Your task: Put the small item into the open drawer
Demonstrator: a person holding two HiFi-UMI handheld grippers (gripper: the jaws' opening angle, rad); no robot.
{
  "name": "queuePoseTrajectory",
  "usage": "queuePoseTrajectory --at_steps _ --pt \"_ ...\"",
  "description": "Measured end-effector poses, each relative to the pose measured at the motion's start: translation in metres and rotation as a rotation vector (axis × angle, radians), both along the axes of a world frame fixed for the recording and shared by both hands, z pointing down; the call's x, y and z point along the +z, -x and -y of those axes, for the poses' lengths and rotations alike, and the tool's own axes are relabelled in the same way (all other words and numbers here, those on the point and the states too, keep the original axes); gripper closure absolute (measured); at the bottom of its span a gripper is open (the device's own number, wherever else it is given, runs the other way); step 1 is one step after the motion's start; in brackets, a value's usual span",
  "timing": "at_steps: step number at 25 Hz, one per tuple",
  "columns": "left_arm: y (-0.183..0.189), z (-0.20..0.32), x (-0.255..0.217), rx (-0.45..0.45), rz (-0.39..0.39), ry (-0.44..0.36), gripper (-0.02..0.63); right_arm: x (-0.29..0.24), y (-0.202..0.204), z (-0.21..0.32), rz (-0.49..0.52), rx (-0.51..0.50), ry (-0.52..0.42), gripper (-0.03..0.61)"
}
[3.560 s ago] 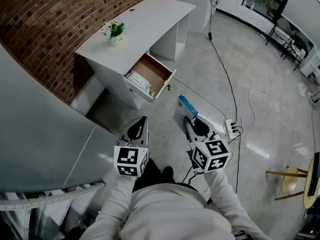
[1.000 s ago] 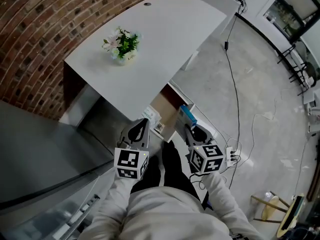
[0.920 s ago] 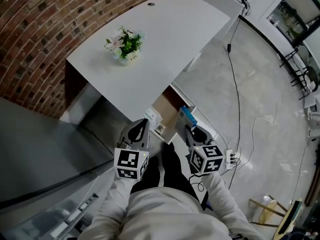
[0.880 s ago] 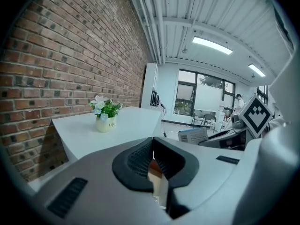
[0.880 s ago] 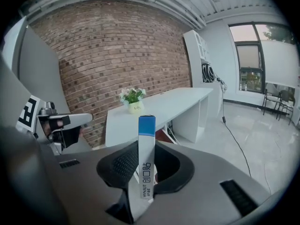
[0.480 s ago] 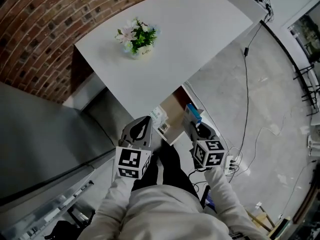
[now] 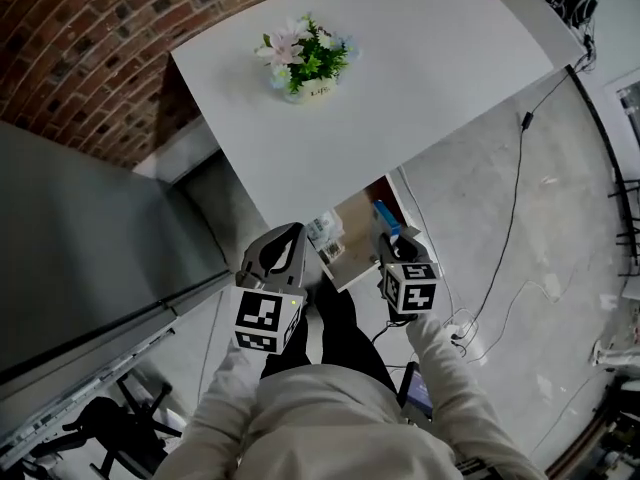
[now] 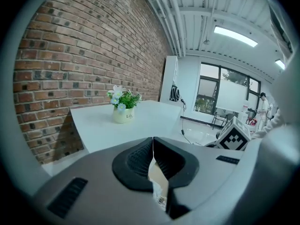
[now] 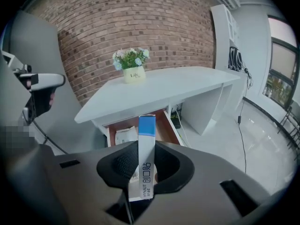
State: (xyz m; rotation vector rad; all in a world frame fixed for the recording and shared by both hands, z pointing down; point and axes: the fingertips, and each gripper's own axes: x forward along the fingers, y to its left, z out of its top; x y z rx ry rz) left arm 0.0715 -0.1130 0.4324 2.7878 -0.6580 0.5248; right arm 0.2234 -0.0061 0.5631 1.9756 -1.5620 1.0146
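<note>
Clearly slim white box [image 9: 145, 159], blue-topped.

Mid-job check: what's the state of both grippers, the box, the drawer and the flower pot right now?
left gripper: shut, empty.
right gripper: shut on the blue-and-white box.
drawer: open, white packet inside.
blue-and-white box: upright, blue end up, not yet in the drawer.
flower pot: upright on the desk.
</note>
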Motion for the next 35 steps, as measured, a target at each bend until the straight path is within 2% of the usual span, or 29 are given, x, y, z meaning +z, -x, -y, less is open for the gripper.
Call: queuePoseTrajectory --at_steps 13,20,35 --pt "0.018 0.019 0.025 -0.202 0.06 0.044 0.594 0.071 -0.009 0.03 0.003 -0.192 0.163 0.474" --pt "0.028 0.022 0.037 -0.281 0.08 0.059 0.594 0.109 -0.003 0.042 0.008 -0.276 0.238 0.474" --pt "0.049 0.023 0.054 -0.407 0.104 0.09 0.594 0.179 -0.007 0.049 -0.075 -0.435 0.404 0.474"
